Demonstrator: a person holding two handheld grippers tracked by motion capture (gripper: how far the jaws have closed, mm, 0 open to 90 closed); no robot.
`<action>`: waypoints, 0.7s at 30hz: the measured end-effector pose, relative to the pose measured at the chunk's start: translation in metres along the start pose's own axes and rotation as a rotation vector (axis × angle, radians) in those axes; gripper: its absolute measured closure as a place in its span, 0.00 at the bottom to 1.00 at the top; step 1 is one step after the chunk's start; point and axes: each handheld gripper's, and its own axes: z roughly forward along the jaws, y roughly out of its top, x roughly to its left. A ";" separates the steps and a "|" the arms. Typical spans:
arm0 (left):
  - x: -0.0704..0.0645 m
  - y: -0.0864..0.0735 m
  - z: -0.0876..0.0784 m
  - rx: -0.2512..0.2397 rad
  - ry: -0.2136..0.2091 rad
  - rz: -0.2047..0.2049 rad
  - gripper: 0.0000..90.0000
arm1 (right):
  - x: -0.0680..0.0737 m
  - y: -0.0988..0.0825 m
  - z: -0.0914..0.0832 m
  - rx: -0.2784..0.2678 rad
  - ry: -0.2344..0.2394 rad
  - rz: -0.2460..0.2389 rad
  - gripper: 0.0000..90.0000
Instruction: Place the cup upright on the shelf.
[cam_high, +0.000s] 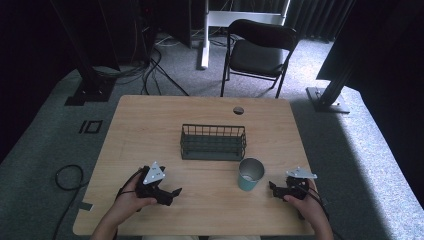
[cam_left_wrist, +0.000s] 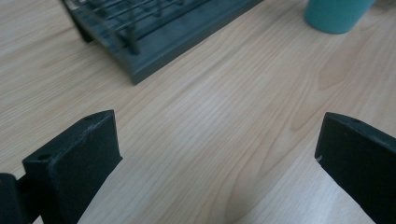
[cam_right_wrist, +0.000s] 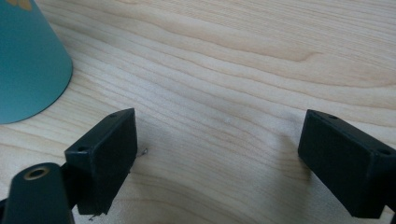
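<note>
A person sits at the near edge of a light wooden desk (cam_high: 150, 125), a hand-held gripper in each hand. The left hand-held gripper (cam_high: 172, 193) lies low over the near left part of the desk, its grey three-cornered plate on top and its jaws pointing right and slightly far. In the left gripper view the two black jaws stand wide apart with bare wood between them, grasping nothing. The right hand-held gripper (cam_high: 272, 187) sits near the right edge, jaws pointing left toward a teal cup (cam_high: 250, 174). Its jaws are likewise spread wide and released, over bare wood grain, with the cup's side just off to the left in the right gripper view.

The teal cup stands upright on the near right of the desk, open top up, just near and right of a dark wire basket (cam_high: 213, 142). The basket rests at the middle of the desk; I see nothing in it.

Beyond the far edge stands a black folding chair (cam_high: 257, 50) on grey carpet, with cables (cam_high: 155, 70) trailing on the floor to the far left.
</note>
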 end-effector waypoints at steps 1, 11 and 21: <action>-0.001 0.001 0.002 -0.001 -0.001 0.002 0.00 | 0.000 0.000 0.000 0.000 0.000 0.000 0.13; -0.012 0.015 0.014 -0.020 -0.044 0.020 0.00 | 0.000 0.000 0.000 0.000 0.000 0.000 0.13; -0.028 0.030 0.032 -0.027 -0.083 0.058 0.00 | 0.000 0.000 0.000 0.000 0.000 0.000 0.13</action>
